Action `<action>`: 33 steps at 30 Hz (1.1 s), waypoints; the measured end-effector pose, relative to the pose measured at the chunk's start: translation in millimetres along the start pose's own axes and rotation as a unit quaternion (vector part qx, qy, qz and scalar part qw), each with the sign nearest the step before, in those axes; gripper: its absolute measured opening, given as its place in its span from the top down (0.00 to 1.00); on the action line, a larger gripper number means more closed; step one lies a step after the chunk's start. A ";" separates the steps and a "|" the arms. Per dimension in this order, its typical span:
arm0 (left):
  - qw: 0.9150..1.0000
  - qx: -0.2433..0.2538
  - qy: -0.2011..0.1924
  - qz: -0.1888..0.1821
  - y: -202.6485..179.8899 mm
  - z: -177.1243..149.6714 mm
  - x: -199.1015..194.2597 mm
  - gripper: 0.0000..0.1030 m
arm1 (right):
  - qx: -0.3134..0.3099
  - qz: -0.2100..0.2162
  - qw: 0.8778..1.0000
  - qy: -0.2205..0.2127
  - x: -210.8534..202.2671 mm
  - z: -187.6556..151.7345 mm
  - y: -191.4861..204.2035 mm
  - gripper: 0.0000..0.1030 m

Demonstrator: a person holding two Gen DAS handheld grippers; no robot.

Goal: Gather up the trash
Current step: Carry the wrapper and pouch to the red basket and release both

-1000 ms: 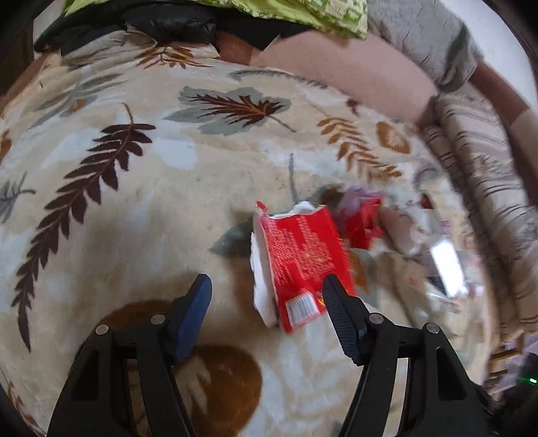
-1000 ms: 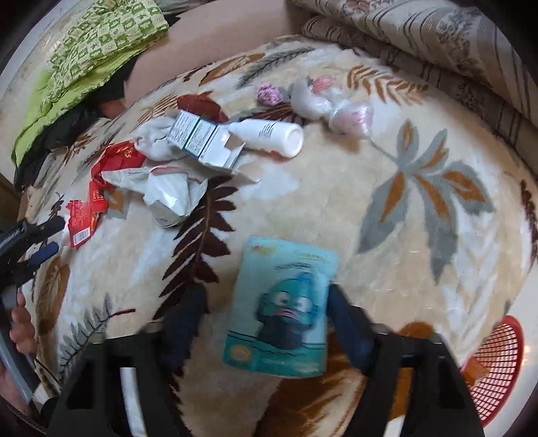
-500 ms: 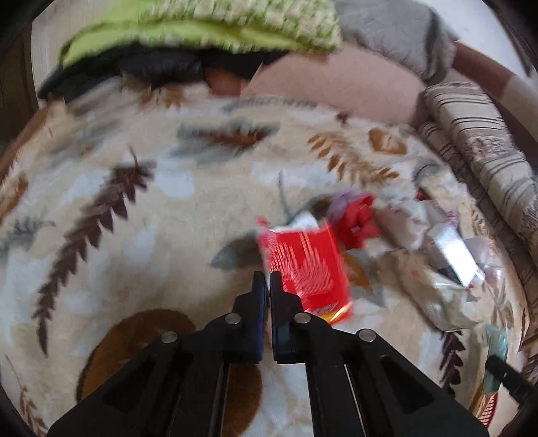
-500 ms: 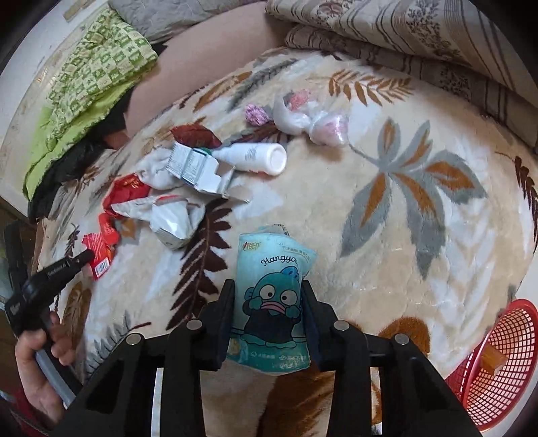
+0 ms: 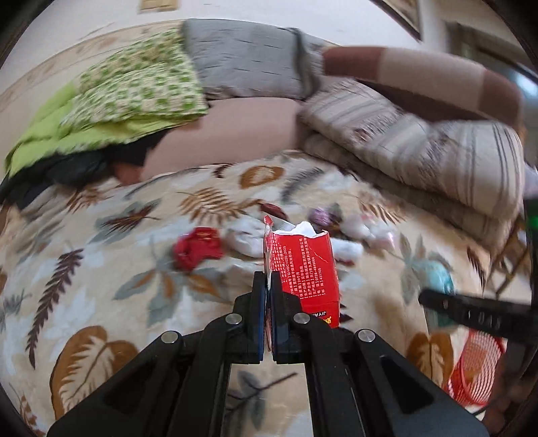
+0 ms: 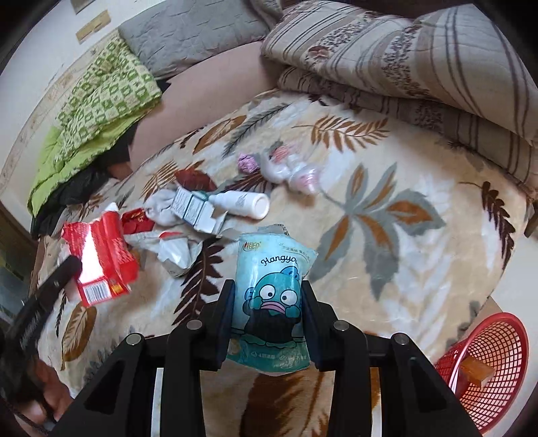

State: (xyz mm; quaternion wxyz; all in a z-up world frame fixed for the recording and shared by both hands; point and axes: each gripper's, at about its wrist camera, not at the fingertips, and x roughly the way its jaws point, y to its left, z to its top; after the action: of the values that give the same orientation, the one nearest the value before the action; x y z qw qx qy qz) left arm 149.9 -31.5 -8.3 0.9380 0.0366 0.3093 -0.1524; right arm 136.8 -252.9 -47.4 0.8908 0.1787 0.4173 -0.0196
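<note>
My left gripper (image 5: 268, 285) is shut on the edge of a torn red snack wrapper (image 5: 304, 269) and holds it up off the leaf-patterned blanket (image 5: 101, 269); wrapper and gripper also show in the right wrist view (image 6: 101, 255). My right gripper (image 6: 267, 295) is shut on a blue cartoon pouch (image 6: 272, 289), lifted above the blanket. More trash lies on the blanket: a white bottle (image 6: 242, 203), a small carton (image 6: 193, 210), a crumpled silver-white bag (image 6: 175, 250), red scraps (image 5: 198, 247) and clear plastic wads (image 6: 292, 168).
A red mesh basket (image 6: 487, 366) with a brown piece inside stands at the lower right, off the blanket's edge; it also shows in the left wrist view (image 5: 477, 366). Folded striped quilts (image 6: 420, 67), a grey pillow (image 6: 188, 30) and a green quilt (image 6: 97, 104) line the back.
Both grippers closed from open a second ago, the left on the red wrapper, the right on the blue pouch. Both have since lifted their items off the blanket.
</note>
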 end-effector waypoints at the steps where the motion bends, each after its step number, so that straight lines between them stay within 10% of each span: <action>1: 1.000 0.008 0.002 -0.004 -4.2 -1.1 1.7 0.98 | 0.003 -0.001 1.000 -0.001 -0.7 0.5 -2.5 0.62; 33: 0.998 0.039 0.011 -0.045 -22.1 -9.7 6.9 0.98 | 0.033 -0.017 0.999 -0.026 -23.6 1.3 -26.2 0.62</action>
State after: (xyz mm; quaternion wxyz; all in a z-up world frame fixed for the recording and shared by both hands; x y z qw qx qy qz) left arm 142.8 -52.7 -19.6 0.9246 0.0611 0.3148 -0.2056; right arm 117.6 -280.6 -36.9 0.8947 0.1999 0.3959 -0.0535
